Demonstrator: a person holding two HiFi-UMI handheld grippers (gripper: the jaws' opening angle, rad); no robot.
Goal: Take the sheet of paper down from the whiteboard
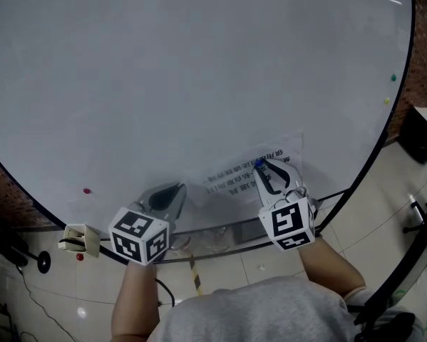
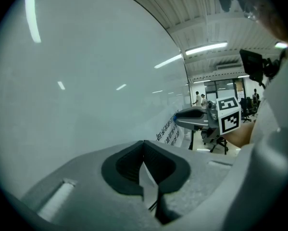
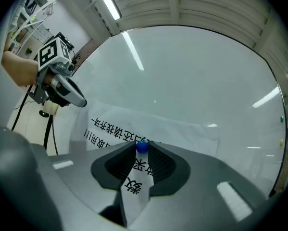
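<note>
With the right gripper [image 1: 260, 164] pinching the blue magnet [image 3: 142, 147] and the left gripper [image 1: 177, 189] closed just beside the paper [image 1: 236, 179], that paper could drop once the magnet lifts

Your head camera looks steeply down the whiteboard [image 1: 199, 84] from above and behind both grippers. The camera on your left gripper [image 2: 144, 142] faces along the board at close range. The one on your right gripper [image 3: 142, 144] sits close to the sheet of paper [image 3: 182, 129] and blue magnet [image 3: 142, 147]. Each gripper camera catches the other gripper, and all three views share the sheet.
</note>
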